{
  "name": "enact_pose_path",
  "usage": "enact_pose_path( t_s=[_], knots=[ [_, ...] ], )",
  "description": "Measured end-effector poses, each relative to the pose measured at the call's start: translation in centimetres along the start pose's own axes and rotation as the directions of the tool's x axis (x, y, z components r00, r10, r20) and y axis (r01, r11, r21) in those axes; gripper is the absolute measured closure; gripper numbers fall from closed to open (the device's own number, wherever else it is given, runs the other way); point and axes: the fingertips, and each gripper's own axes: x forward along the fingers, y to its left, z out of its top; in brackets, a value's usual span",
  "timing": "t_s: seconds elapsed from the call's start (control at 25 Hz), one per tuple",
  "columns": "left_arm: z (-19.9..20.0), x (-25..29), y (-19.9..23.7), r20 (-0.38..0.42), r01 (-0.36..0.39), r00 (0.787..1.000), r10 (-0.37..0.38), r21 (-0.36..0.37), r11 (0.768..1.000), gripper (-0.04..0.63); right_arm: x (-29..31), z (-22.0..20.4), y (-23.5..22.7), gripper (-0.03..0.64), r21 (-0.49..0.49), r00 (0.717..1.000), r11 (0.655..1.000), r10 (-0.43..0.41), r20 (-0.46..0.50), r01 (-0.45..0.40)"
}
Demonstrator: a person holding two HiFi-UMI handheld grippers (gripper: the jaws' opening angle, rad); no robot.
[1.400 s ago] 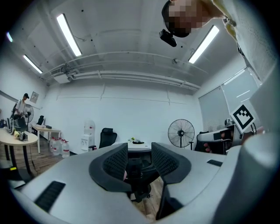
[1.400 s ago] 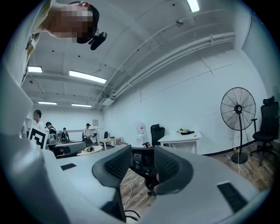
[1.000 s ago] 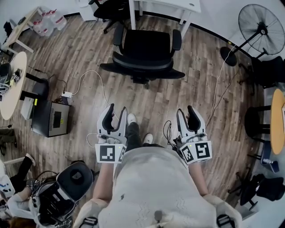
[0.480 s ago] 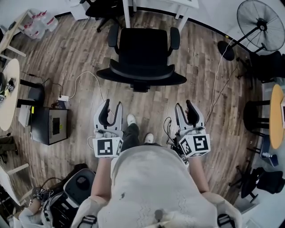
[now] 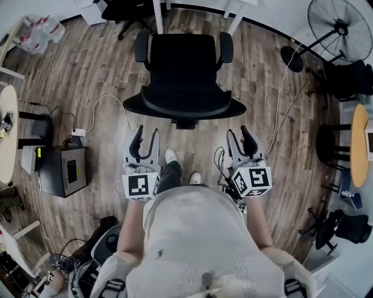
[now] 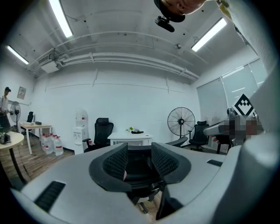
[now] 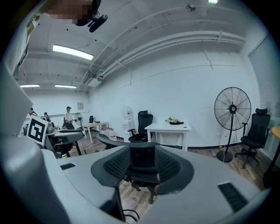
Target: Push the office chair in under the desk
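**Head view.** The office chair [image 5: 183, 64] stands on the wood floor [image 5: 87, 75] directly ahead of me. Its backrest faces me and its seat faces the desk [image 5: 158, 16], of which only the white legs show at the top edge. The chair is not yet under the desk. My left gripper [image 5: 145, 132] and right gripper [image 5: 239, 134] are side by side, just short of the backrest and apart from it. Each is aimed near one end of its curved top edge.

**Left gripper view.** My jaws stand apart and hold nothing. The office chair [image 6: 139, 164] shows through the gap, beyond the pads. The desk [image 6: 130, 138] lies behind it.

**Right gripper view.** These jaws are likewise spread and empty. The office chair [image 7: 142, 164] is framed between them, untouched, with the desk [image 7: 168, 127] farther back.

**Step in hand.** I judge this to be the approach; the push has not begun.

**Next move.** Bring both grippers onto the backrest. Push evenly toward the desk so the chair does not swivel and its armrests clear the desk legs.
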Motion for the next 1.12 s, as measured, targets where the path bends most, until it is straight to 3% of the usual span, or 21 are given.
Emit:
enact_pose_path(
  t_s=[0.44, 0.68, 0.88, 1.12],
  knots=[
    [-3.3, 4.6, 3.8, -0.059, 0.061, 0.997, -0.059, 0.030, 0.998, 0.414, 5.9, -2.4, -1.2, 0.430, -0.065, 0.994, 0.997, -0.044, -0.096, 0.038],
    [-5.5, 6.2, 5.1, -0.100, 0.121, 0.989, -0.111, 0.098, 0.988, 0.393, 8.3, -4.5, -1.5, 0.429, -0.098, 0.985, 0.993, -0.080, -0.152, 0.065],
    [-7.5, 7.4, 6.6, -0.131, 0.128, 0.985, -0.114, 0.106, 0.986, 0.371, 10.1, -5.6, -1.1, 0.417, -0.167, 0.979, 0.983, -0.109, -0.172, 0.080],
    [-8.7, 9.8, 7.4, -0.144, 0.121, 0.984, -0.103, 0.122, 0.985, 0.350, 12.1, -6.2, -2.7, 0.399, -0.150, 0.975, 0.980, -0.152, -0.164, 0.128]
  ],
)
